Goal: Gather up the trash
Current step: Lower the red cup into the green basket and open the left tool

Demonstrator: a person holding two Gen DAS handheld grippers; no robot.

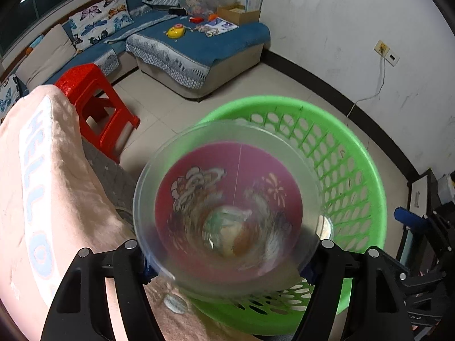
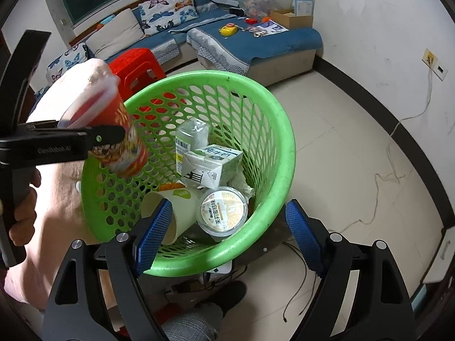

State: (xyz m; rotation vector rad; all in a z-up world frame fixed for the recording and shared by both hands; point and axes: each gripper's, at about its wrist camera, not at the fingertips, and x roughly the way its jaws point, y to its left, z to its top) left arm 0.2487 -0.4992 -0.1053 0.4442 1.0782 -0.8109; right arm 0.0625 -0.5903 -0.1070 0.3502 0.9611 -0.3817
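Note:
My left gripper (image 1: 227,261) is shut on a clear plastic cup with a red printed sleeve (image 1: 227,207), its mouth facing the camera, blurred. In the right wrist view the same cup (image 2: 119,139) hangs tilted over the left rim of the green basket (image 2: 280,130), held by the left gripper (image 2: 111,139). The basket also shows in the left wrist view (image 1: 355,153), beneath the cup. Inside lie a milk carton (image 2: 213,164), a paper cup (image 2: 176,213), a lidded tub (image 2: 223,211) and a clear box (image 2: 190,136). My right gripper (image 2: 227,236) is open and empty at the basket's near rim.
A red stool (image 1: 93,102) stands behind the basket, also in the right wrist view (image 2: 136,62). A blue sofa (image 1: 199,42) with toys lines the far wall. A pink cloth (image 1: 42,184) lies at the left. Cables (image 2: 384,176) trail on the tiled floor at the right.

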